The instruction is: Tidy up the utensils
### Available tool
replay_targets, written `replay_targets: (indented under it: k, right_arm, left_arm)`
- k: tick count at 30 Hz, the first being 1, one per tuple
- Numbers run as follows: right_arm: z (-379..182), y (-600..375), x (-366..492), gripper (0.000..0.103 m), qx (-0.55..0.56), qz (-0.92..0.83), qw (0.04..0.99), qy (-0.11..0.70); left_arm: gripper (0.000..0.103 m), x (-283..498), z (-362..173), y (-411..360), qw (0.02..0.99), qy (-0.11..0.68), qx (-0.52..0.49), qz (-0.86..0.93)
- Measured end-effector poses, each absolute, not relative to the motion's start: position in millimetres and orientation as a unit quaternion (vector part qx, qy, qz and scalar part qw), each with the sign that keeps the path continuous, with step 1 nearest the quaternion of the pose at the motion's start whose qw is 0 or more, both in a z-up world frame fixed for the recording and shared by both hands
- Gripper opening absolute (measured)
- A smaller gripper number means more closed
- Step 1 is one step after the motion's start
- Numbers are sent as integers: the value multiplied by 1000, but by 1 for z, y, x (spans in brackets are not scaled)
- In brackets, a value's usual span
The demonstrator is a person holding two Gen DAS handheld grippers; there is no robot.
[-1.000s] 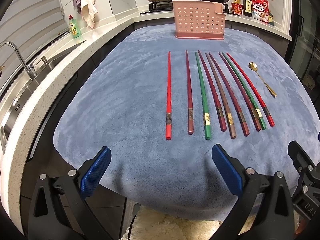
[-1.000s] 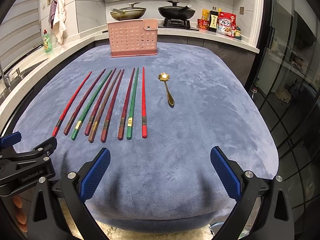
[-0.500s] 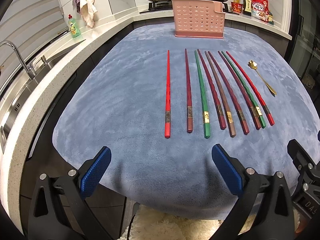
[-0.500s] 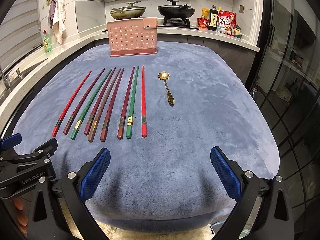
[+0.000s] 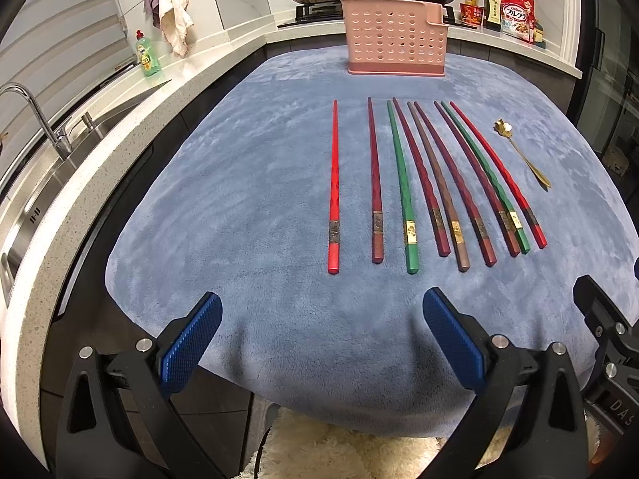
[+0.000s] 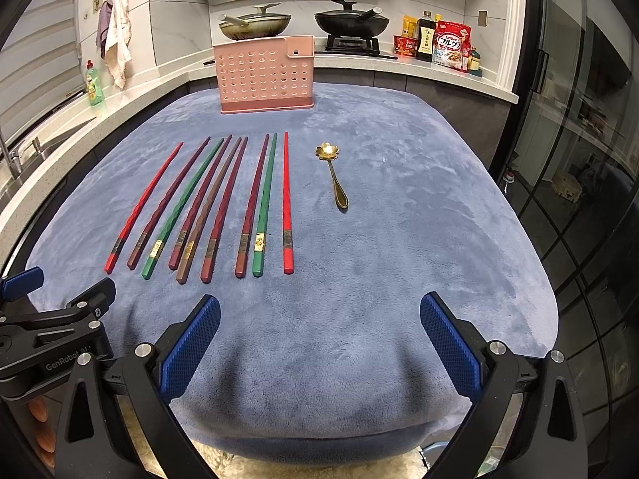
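Right now we hold both grippers low over the near edge of the blue mat [image 5: 247, 183], and neither touches anything. Our left gripper [image 5: 321, 343] has its blue pads [image 5: 189, 345] spread wide apart with nothing between them. Our right gripper [image 6: 319, 345] is likewise spread wide, its pads [image 6: 447, 345] over bare mat.

Ahead of us nine chopsticks [image 6: 217, 203] lie flat on the mat in a row, tips pointing away toward the pink holder [image 6: 265, 76]. From our left they run red [image 5: 334, 185], dark red, green [image 5: 402, 187], dark red, brown, dark red, dark red, green, red [image 6: 286, 203]. The leftmost red one lies a little apart from the rest; the last three on the right sit close together. To the right of the row, apart from it, lies a gold spoon [image 6: 333, 173], its flower-shaped bowl pointing away from us.

The holder stands upright at the mat's far edge, well apart from the chopsticks. We cannot see inside it. Behind it two pans [image 6: 255, 26] sit on the stove.
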State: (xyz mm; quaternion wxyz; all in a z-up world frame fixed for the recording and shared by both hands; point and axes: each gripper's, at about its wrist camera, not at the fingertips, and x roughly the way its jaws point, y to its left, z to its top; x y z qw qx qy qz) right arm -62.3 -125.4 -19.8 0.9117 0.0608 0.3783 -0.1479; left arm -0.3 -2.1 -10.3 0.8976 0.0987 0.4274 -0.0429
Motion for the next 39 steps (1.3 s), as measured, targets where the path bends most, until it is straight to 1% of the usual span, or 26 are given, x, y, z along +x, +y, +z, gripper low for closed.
replay_targets:
  k: [39]
  right_arm:
    - [-24,-128,-59,96,67,-147,909,384]
  left_arm:
    - [96,3,-16,0,893,439,93,-42]
